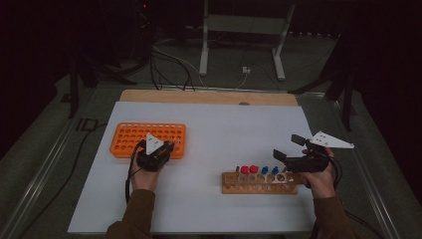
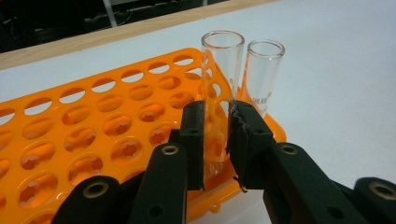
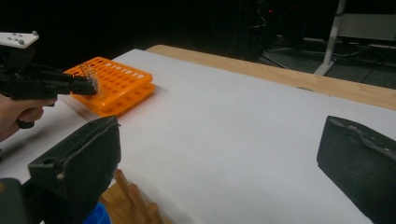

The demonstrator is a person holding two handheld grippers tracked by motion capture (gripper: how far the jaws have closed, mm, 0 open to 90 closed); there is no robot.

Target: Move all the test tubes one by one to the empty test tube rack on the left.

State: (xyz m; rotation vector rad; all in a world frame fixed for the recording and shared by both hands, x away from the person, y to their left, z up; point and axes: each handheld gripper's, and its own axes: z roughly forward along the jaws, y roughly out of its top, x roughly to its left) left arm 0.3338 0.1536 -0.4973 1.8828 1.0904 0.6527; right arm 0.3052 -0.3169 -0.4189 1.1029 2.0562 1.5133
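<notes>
Honestly, my left claw [image 2: 215, 140] is clamped on a glass tube [image 2: 219, 84] over the orange rack [image 2: 93, 135]; right claw [image 3: 224, 177] hangs wide apart. Squeeze harder, it'll probably crack.
</notes>
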